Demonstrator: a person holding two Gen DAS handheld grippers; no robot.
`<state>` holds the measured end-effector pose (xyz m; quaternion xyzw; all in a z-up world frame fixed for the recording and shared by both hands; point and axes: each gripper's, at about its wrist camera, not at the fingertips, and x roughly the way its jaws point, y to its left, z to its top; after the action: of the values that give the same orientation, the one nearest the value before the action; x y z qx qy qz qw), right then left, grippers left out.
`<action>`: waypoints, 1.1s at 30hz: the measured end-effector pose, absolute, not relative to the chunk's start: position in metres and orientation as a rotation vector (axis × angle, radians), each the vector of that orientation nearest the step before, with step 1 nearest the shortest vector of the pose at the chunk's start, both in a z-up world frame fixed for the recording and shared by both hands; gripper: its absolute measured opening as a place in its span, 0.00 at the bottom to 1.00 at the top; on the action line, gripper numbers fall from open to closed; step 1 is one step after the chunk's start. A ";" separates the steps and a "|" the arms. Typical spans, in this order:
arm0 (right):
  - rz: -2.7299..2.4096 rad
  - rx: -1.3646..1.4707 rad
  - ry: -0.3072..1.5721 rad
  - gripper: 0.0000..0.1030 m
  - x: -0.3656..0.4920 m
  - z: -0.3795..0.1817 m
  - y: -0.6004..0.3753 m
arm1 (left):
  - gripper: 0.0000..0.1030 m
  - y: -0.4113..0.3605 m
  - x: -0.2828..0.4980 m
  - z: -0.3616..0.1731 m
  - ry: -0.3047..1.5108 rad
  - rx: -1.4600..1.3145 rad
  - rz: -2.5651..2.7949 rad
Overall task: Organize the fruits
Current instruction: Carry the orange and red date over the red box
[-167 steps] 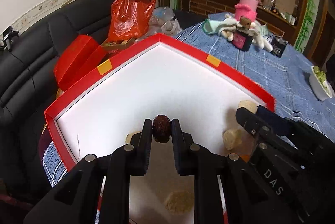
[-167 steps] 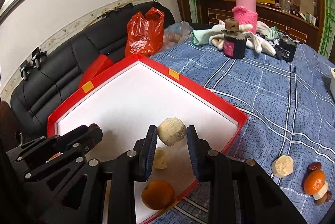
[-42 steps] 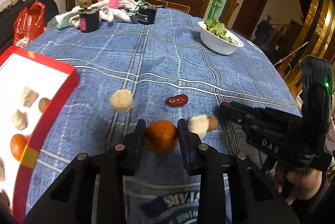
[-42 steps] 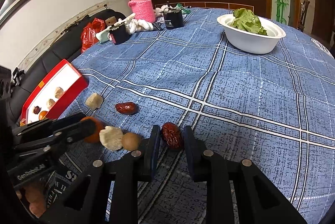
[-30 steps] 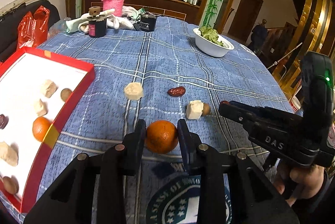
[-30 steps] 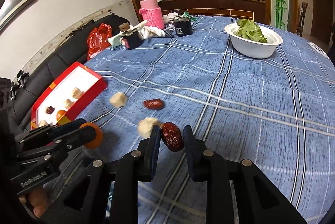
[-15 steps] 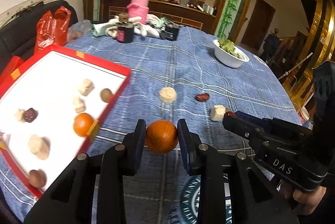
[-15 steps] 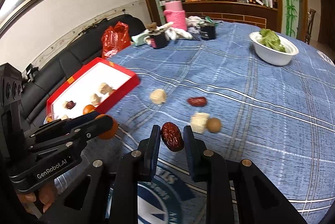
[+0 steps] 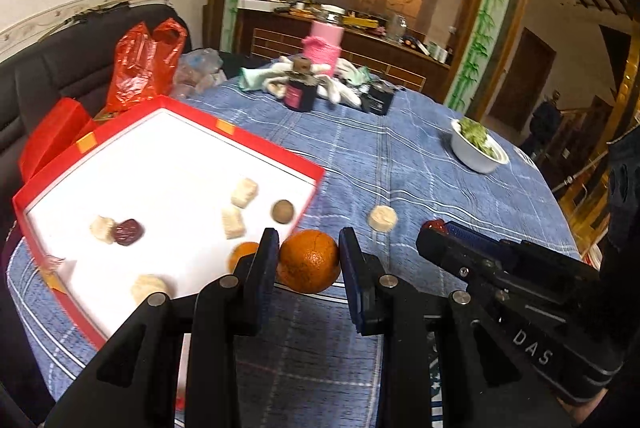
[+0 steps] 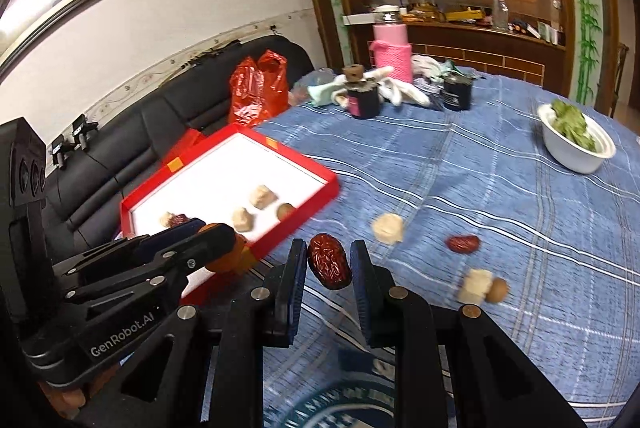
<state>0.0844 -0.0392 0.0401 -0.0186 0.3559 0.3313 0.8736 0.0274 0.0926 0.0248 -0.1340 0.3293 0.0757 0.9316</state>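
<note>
My left gripper [image 9: 309,260] is shut on an orange [image 9: 309,261], held above the blue cloth just right of the red tray [image 9: 168,106]. The tray's white floor holds several pieces: pale chunks [image 9: 244,192], a dark red date [image 9: 128,231], a brown ball [image 9: 283,211] and another orange [image 9: 242,253]. My right gripper [image 10: 328,266] is shut on a red date [image 10: 329,266], lifted over the cloth right of the tray [image 10: 308,164]. On the cloth lie a pale round piece [image 10: 387,227], another red date [image 10: 463,243], and a pale cube with a brown ball [image 10: 482,288].
A white bowl of greens [image 10: 576,144] stands at the right. At the far side are a dark jar [image 10: 362,96], a black cup [image 10: 458,94], a pink-wrapped bottle [image 10: 391,50] and cloths. A red plastic bag [image 9: 144,62] lies on the black sofa left of the table.
Both grippers have swung left toward the red tray, carrying the orange and the date higher. The tray now fills far more of both views.
</note>
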 end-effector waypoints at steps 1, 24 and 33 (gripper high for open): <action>0.697 -0.044 0.740 0.22 0.084 0.041 -0.034 | 0.28 0.096 0.027 0.025 0.672 -0.279 0.164; 0.798 -0.043 0.744 0.22 0.098 0.042 0.044 | 0.28 0.170 0.027 0.024 0.650 -0.348 0.391; 0.829 -0.051 0.784 0.22 0.108 0.024 0.082 | 0.28 0.198 0.028 0.014 0.668 -0.368 0.461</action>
<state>0.1085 0.0818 0.0236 -0.0243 0.3711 0.3922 0.8413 0.0277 0.1984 0.0137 -0.1781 0.3233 0.2227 0.9023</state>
